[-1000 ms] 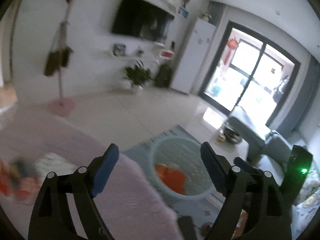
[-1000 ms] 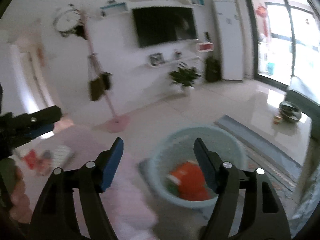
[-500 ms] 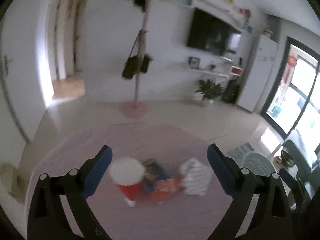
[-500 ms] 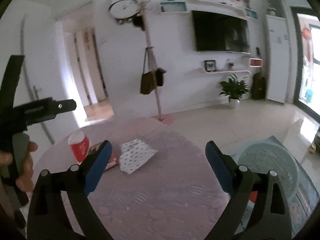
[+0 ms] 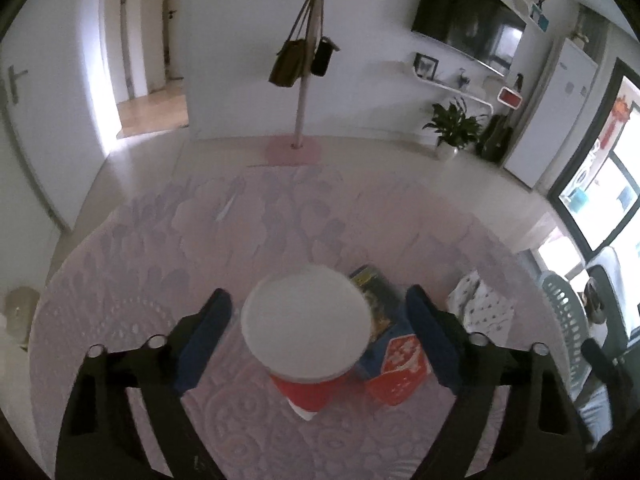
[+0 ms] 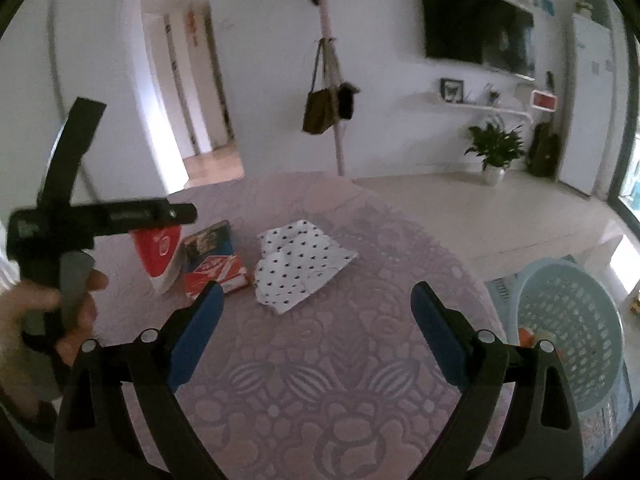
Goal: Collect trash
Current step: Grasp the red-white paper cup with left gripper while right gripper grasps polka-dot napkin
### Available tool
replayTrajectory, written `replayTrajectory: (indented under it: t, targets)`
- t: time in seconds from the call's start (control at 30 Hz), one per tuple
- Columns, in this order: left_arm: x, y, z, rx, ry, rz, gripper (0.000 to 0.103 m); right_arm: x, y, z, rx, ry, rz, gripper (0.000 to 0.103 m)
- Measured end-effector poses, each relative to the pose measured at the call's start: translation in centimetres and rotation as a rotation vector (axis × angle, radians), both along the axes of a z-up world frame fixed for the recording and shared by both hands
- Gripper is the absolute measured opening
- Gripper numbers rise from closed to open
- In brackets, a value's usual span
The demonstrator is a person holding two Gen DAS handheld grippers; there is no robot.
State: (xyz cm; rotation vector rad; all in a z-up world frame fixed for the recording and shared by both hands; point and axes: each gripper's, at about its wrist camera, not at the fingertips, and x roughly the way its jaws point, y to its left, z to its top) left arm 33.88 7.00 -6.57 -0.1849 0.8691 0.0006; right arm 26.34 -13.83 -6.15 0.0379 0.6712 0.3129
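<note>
Standing upright, red paper cup (image 5: 305, 332), white lid, between left gripper (image 5: 318, 338) fingers spread wide; right gripper (image 6: 316, 336) likewise, empty

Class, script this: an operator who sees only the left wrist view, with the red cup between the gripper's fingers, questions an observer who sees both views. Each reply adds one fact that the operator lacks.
Operator: Is the other gripper carrying anything?
Observer: No. The right gripper is open, with only tablecloth between its fingers.
Operator: I see just the basket's edge. Is anything inside?
Observer: Yes. The basket on the floor holds an orange item near its left wall.
</note>
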Motion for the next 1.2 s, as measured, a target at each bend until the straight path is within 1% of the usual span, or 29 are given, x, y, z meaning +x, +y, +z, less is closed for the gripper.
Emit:
replayTrajectory:
  t: [0.07,0.13,0.17,0.3,0.4,0.47,0.5,0.57,0.67,0.7,0.73,0.77,0.83,0.87,0.93,0.97,1.03,1.13,1.2]
  targets:
    - [-0.3,0.6,-0.7,-0.037,0.018,-0.004,0.051,0.9,0.5,0.2,-0.020,0.033,0.016,0.090]
    - [-0.8,1.4,-1.2,-0.077,0.025,0.008,0.044,2.5,1.1,0.0,-0.032,0.076,0.031,0.090]
    - [-1.3,1.9,-1.3,-0.092,0.014,0.017,0.043,2.9,1.3,-0.1,-0.033,0.085,0.037,0.090]
    - [-4.2,3.6,-0.4,-0.137,-0.074,0.070,0.043,5.7,2.4,-1.2,-0.053,0.132,0.028,0.090]
    - [-6.4,4.4,0.4,-0.172,-0.156,0.102,0.043,7.4,2.6,-2.2,-0.035,0.183,-0.008,0.090]
    - [-7.2,4.4,0.5,-0.182,-0.202,0.111,0.043,8.3,2.8,-2.9,-0.029,0.202,-0.040,0.090]
    - [-7.3,4.3,0.5,-0.182,-0.215,0.113,0.043,8.8,2.9,-3.6,-0.039,0.216,-0.066,0.090]
    - [-7.4,4.3,0.2,-0.197,-0.236,0.106,0.043,9.6,3.3,-4.3,-0.074,0.266,-0.085,0.090]
    - [-7.4,4.1,-0.2,-0.222,-0.242,0.095,0.043,9.7,4.5,-4.5,-0.150,0.256,-0.085,0.090]
    - [-7.4,4.0,-0.2,-0.221,-0.240,0.091,0.043,9.6,4.9,-4.5,-0.165,0.253,-0.075,0.085]
    - [-7.4,3.8,-0.3,-0.217,-0.240,0.089,0.043,9.5,5.1,-4.4,-0.172,0.247,-0.064,0.075]
    - [-7.5,3.7,-0.2,-0.218,-0.242,0.085,0.043,9.2,5.4,-4.3,-0.184,0.230,-0.049,0.069]
    - [-7.4,3.6,-0.2,-0.226,-0.243,0.079,0.043,8.8,6.1,-4.0,-0.195,0.208,-0.024,0.048]
    - [-7.7,3.8,-0.4,-0.224,-0.241,0.076,0.043,8.4,6.4,-4.0,-0.201,0.197,-0.010,0.043]
    - [-7.6,3.5,-0.6,-0.200,-0.237,0.079,0.043,7.9,6.8,-3.8,-0.221,0.173,-0.004,0.027]
    - [-7.6,3.4,-0.5,-0.182,-0.239,0.083,0.043,7.8,6.8,-3.7,-0.220,0.167,-0.002,0.024]
    - [-7.6,3.1,-0.4,-0.165,-0.251,0.082,0.043,7.7,6.5,-3.5,-0.202,0.160,-0.001,0.013]
    - [-7.7,2.8,-0.1,-0.160,-0.269,0.073,0.043,7.4,5.6,-3.0,-0.148,0.145,-0.003,0.006]
    - [-7.7,2.6,0.0,-0.161,-0.276,0.062,0.043,7.1,4.8,-2.5,-0.102,0.117,-0.005,0.004]
